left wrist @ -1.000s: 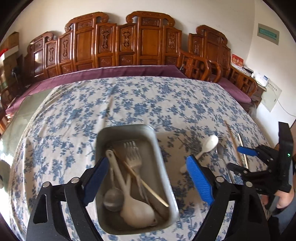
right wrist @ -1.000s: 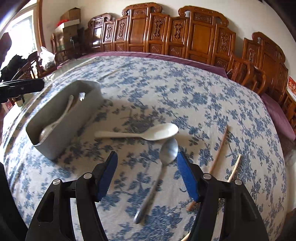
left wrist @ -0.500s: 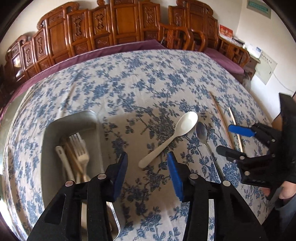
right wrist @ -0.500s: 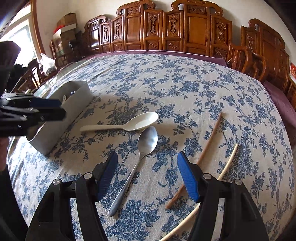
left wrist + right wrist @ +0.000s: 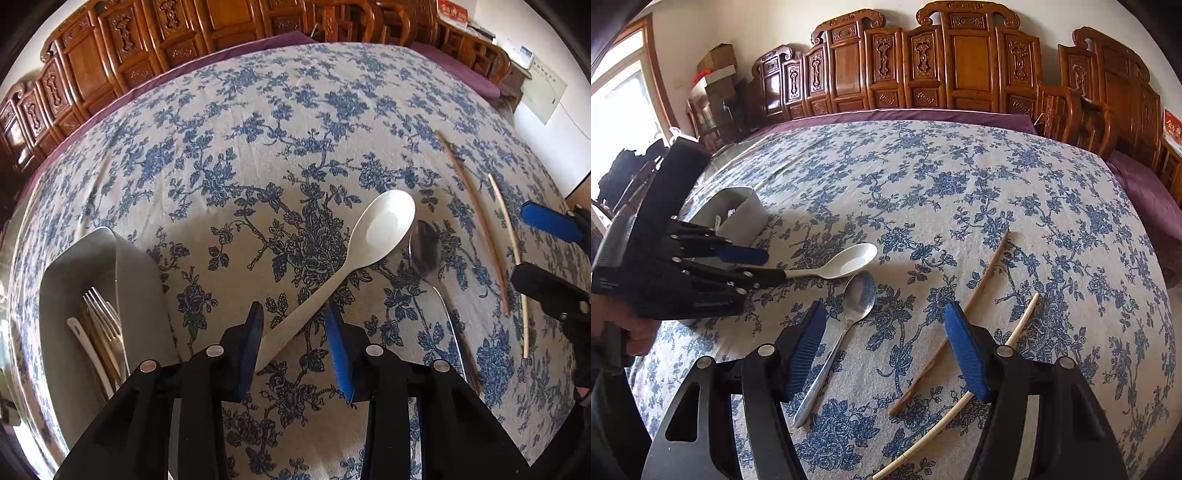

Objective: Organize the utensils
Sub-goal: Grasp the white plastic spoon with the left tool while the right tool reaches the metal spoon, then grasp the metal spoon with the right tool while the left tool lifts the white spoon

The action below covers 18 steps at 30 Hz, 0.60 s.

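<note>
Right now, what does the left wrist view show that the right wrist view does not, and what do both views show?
Only the left wrist view looks down into the grey rectangular container: a silver metal fork and a white plastic handle lie inside. It also shows the left gripper with its jaws closing around the white plastic spoon handle.

Only the right wrist view shows the window and stacked cardboard boxes.

Both show the white spoon, the silver metal spoon, two wooden chopsticks and the blue floral tablecloth.
</note>
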{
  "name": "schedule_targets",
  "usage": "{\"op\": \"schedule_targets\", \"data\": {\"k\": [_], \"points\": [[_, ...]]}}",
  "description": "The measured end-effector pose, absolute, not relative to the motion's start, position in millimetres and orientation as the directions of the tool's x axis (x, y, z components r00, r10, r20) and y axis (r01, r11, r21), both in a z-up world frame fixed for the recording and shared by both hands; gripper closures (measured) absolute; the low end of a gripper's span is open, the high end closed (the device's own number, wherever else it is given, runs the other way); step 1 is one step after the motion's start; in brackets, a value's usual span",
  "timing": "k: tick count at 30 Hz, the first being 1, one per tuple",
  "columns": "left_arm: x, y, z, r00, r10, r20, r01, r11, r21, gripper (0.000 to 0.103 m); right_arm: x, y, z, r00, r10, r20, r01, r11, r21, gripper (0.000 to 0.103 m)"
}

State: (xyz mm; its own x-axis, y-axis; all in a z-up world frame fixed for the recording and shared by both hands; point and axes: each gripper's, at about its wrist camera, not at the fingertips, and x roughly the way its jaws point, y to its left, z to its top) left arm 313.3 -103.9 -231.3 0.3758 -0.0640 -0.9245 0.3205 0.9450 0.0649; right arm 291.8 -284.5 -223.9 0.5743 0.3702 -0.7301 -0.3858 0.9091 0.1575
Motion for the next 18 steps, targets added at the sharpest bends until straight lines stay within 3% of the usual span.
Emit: {"op": "schedule_targets", "data": {"k": [6,12,16,18], "points": [[315,-102,-239,0.351,-0.076,-0.933,0.318,0.947,0.042,0.071,291,-284,-223,0.574,0.370,-0.731,-0.389,0.908,0.155,0.034],[308,-105,-239,0.332,-0.091,-0.939,0.337,0.941,0.028,0.080,291,-283,-223,0.571,0.369,-0.733,-0.385,0.909,0.158,0.034],[301,-112,-239,0.327,-0.097,-0.940,0.367,0.930,0.032,0.093,291,-283,-224,0.569,0.364,-0.737,-0.380,0.912,0.156,0.034],[297,-115,-238,0.328,-0.098,-0.940,0.373,0.927,0.034,0.094,292,-282,-225,0.567,0.361,-0.741,-0.382,0.912,0.152,0.034]]}}
